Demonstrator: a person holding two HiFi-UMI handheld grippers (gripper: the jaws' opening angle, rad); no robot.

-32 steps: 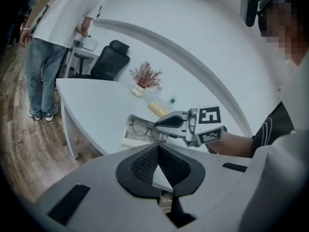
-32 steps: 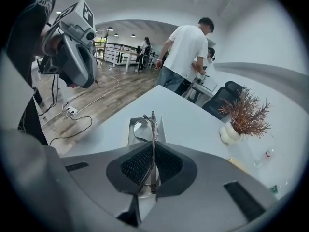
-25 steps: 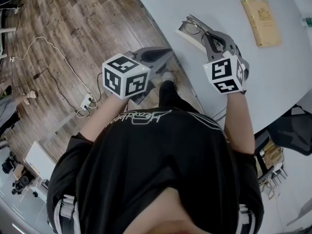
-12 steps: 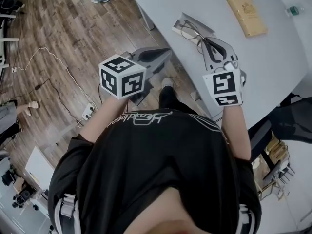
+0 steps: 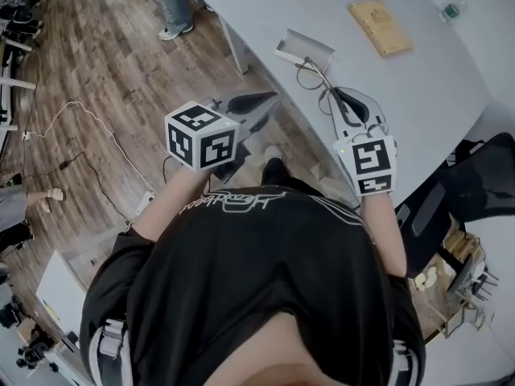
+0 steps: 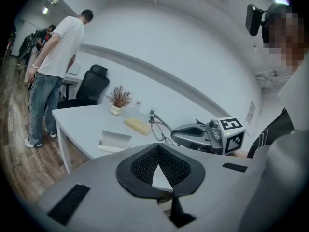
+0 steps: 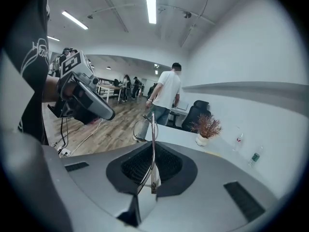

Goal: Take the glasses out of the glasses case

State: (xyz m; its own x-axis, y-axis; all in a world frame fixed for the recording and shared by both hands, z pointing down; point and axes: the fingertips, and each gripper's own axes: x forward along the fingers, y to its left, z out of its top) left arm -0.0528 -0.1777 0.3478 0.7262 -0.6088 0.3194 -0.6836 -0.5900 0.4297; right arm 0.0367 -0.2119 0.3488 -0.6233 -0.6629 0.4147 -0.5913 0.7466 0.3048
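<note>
We've got the right gripper point(image 5: 336, 96) clamped on a temple of the glasses point(image 5: 311, 72), holding them clear, just this side of the case point(image 5: 304, 49), while our left gripper point(image 5: 269, 97) hangs pinched together, empty, well left of the case.

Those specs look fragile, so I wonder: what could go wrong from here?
The right claw pinches the glasses by one thin temple only, so they might swing, slip out or bend. They hang near the edge of the table, with a wooden floor below; a drop could miss the table.
</note>
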